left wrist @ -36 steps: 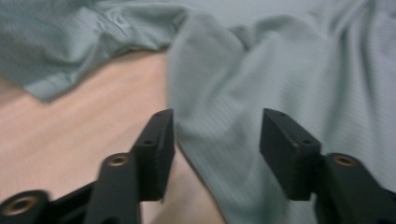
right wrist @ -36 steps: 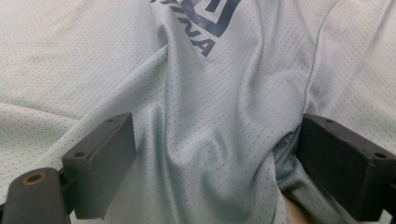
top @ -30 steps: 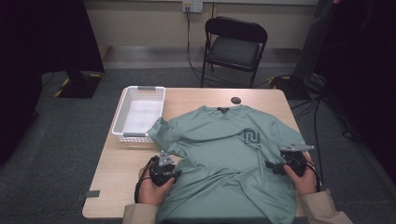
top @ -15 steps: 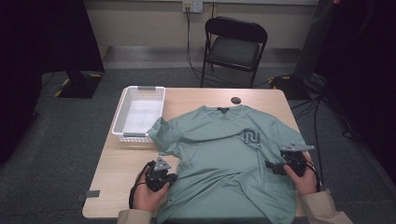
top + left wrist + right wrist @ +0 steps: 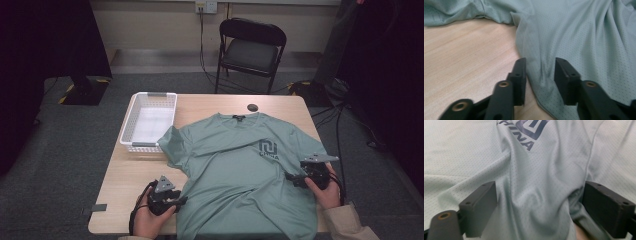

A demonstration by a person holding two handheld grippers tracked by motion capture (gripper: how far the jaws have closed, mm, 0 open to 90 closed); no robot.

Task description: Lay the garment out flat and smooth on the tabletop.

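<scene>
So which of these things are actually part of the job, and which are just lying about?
In the job: green T-shirt; left tongs and right tongs, both open at its sides.

Lying about: white basket, small dark disc, folding chair.

The light wooden surface [image 5: 125,175] carries a green T-shirt [image 5: 240,175] spread flat over its middle and right part, collar towards the far edge, with the hem reaching the near edge. A white plastic basket [image 5: 149,120] stands at the far left corner, just beside the shirt's sleeve. A small dark round object [image 5: 253,107] lies near the far edge, beyond the collar.
</scene>
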